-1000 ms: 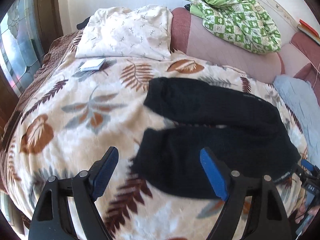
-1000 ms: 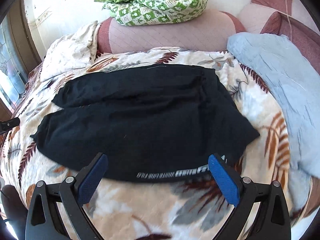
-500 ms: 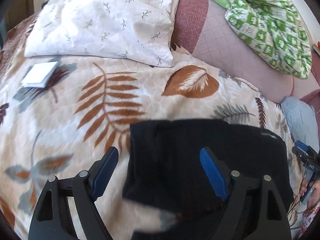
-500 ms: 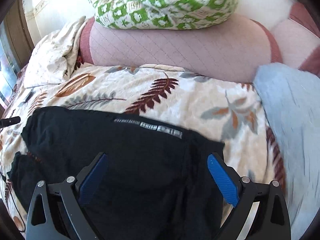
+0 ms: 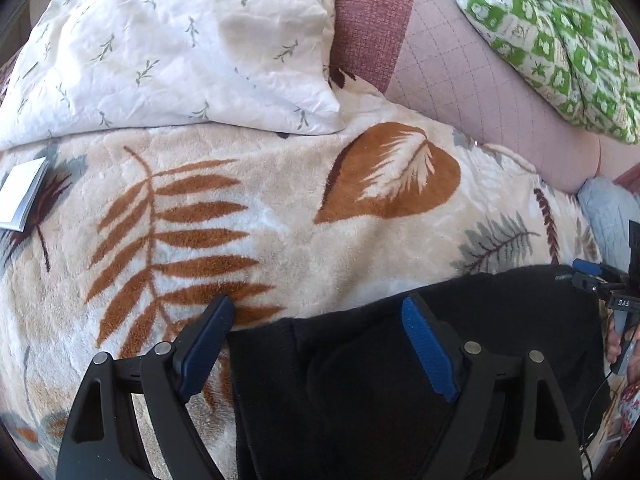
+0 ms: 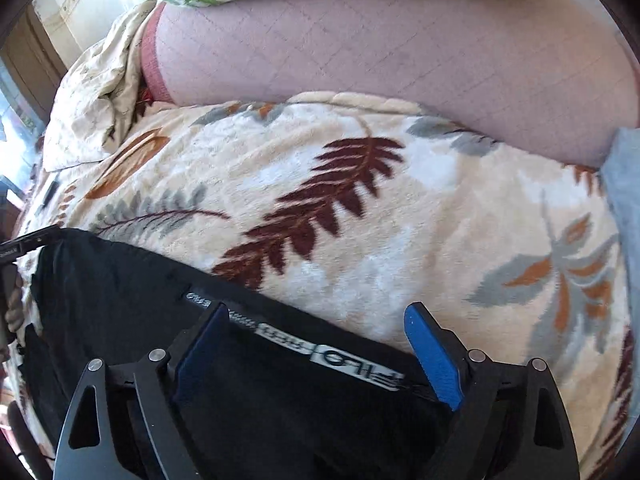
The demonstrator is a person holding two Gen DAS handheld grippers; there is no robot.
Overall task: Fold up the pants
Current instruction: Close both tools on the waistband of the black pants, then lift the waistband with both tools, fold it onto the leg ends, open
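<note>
The black pants (image 5: 360, 380) lie flat on a leaf-print blanket (image 5: 260, 220). In the left wrist view my left gripper (image 5: 320, 344) is open, low over the far leg end, its jaws straddling the cloth edge. In the right wrist view the pants (image 6: 120, 300) show their white-lettered waistband (image 6: 320, 352) at the far edge. My right gripper (image 6: 320, 348) is open, its jaws astride that waistband. Neither holds cloth. The right gripper also shows at the right edge of the left wrist view (image 5: 600, 280).
A white leaf-print pillow (image 5: 160, 48) and a small white booklet (image 5: 22, 196) lie at the far left. A pink bolster (image 6: 380, 40) with a green patterned quilt (image 5: 560, 32) on it borders the back. A light blue cloth (image 6: 624, 200) lies at the right.
Both grippers have moved forward and down across the pants, from the near edge to the far edge. Both stayed open.
</note>
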